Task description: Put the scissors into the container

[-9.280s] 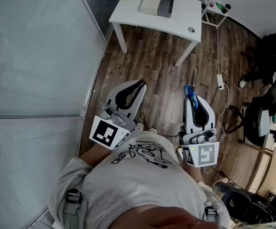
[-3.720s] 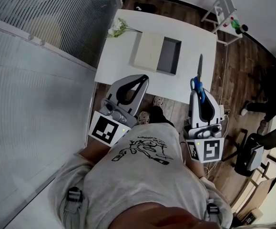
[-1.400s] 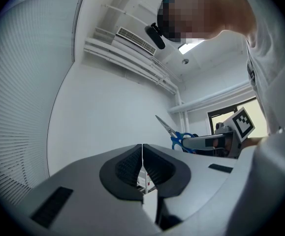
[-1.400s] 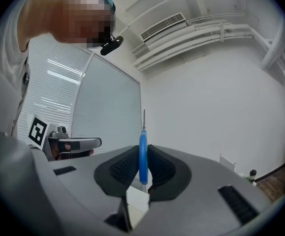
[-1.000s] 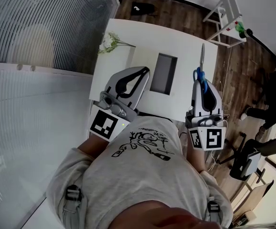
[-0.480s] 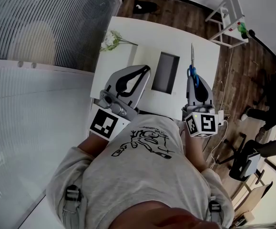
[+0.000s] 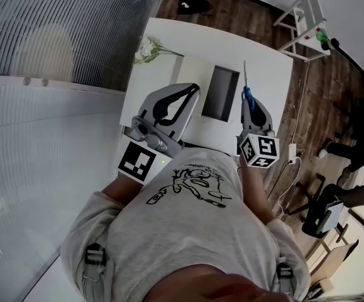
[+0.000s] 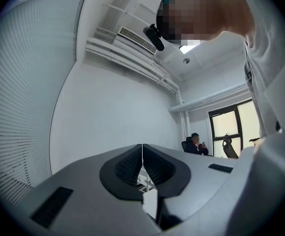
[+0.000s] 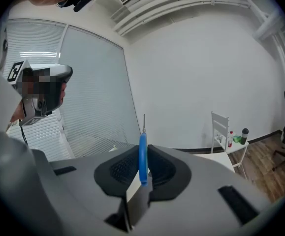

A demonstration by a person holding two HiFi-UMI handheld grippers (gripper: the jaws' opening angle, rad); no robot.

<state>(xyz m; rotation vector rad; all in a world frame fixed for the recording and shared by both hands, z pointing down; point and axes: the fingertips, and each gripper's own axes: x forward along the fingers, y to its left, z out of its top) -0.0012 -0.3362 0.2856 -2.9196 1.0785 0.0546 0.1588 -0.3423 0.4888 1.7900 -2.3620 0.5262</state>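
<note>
In the head view a white table (image 7: 266, 68) carries the container (image 7: 221, 94), a box with an open dark grey well and a pale lid part to its left. My right gripper (image 7: 249, 100) is shut on the scissors (image 7: 248, 95) by their blue handle, and the blades point away over the table, just right of the container. The right gripper view shows the blue handle of the scissors (image 9: 142, 156) upright between the pads. My left gripper (image 7: 193, 89) is shut and holds nothing, its tips at the container's near left side; the left gripper (image 8: 142, 147) is aimed up at a wall.
A bunch of white flowers (image 7: 145, 49) lies at the table's left end. A white rack (image 7: 307, 14) with a green bottle stands past the table at the right. A glass partition with blinds (image 7: 49, 55) runs along the left. An office chair (image 7: 332, 209) is at the right.
My right gripper has carried the scissors leftward, closer to the container's right edge, and twisted so that its marker cube faces differently. The left gripper has hardly moved.
</note>
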